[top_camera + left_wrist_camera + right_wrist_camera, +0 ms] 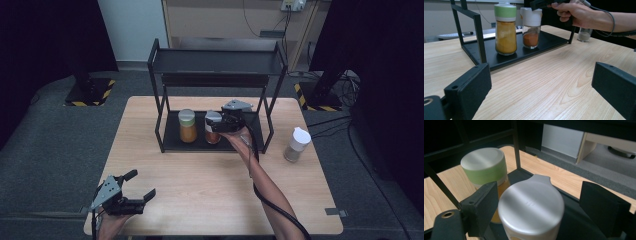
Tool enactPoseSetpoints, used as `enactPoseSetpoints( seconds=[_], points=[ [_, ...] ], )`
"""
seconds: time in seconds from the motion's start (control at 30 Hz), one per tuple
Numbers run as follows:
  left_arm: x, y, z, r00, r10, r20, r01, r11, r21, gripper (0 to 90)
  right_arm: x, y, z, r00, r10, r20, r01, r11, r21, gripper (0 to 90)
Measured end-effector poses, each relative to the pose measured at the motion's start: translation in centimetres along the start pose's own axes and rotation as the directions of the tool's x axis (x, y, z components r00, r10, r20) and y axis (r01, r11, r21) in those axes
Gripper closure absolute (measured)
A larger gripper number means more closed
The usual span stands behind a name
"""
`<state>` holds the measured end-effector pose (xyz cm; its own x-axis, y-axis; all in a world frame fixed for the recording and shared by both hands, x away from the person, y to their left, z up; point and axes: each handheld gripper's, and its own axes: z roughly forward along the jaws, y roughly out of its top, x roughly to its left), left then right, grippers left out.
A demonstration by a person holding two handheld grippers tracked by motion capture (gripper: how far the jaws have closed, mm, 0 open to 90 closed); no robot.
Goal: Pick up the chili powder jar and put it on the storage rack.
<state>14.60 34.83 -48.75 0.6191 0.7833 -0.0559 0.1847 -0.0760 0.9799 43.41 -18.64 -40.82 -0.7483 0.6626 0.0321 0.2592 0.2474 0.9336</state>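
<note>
Tabletop (200,190): pale wood with a visible grain, rectangular with rounded corners, matt.
Rack (218,62): black metal, two tiers of thin square bars with flat shelf trays; it stands at the far edge of the tabletop, centred.
Green-lidded jar (187,126): clear cylinder holding yellow-orange powder, with a ridged pale green collar and a flat whitish top; it stands upright on the left part of the rack's lower tray.
White-lidded jar (213,128): clear glass with rust-coloured powder at the bottom and a smooth white cap with a small flip tab; it stands upright on the lower tray, just beside the green-lidded jar.
Third jar (297,145): white cap, greyish powder, upright near the tabletop's right edge, outside the rack.
Right gripper (539,205): your blocky black jaws sit spread on either side of the white cap, with a gap showing on the right side; the fingers are released, not pressing the jar.
Left gripper (141,185): your hand holds it low near the tabletop's near left corner, its matt black jaws spread wide and holding nothing, with bare wood between them.
</note>
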Motion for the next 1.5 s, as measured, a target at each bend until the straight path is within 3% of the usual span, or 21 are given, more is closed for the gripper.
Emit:
enactPoseSetpoints(
  seconds=[0.4,0.63,0.73,1.3,1.5],
  points=[
    [0.0,0.0,0.0,1.0000,0.001,0.000,-0.001,1.0000,0.000,1.7,0.3,2.5,-2.2,0.9982,-0.052,-0.029,0.050,0.995,-0.085,13.3],
    [0.0,0.0,0.0,1.0000,0.001,-0.001,-0.001,1.0000,0.001,1.7,1.7,3.8,-4.5,0.9917,-0.108,-0.071,0.098,0.988,-0.121,12.9],
    [-0.1,0.0,0.0,1.0000,0.003,-0.001,-0.003,1.0000,0.001,1.7,2.3,4.2,-5.8,0.9910,-0.108,-0.079,0.099,0.988,-0.117,12.1],
    [-0.1,0.1,0.1,1.0000,0.005,-0.002,-0.005,1.0000,0.006,1.7,4.6,3.2,-13.3,0.9804,-0.180,-0.080,0.164,0.972,-0.169,11.5],
    [-0.1,0.1,0.0,1.0000,0.006,-0.002,-0.006,1.0000,0.005,1.7,5.3,2.1,-16.1,0.9877,-0.143,-0.063,0.132,0.978,-0.160,10.3]
  ],
)
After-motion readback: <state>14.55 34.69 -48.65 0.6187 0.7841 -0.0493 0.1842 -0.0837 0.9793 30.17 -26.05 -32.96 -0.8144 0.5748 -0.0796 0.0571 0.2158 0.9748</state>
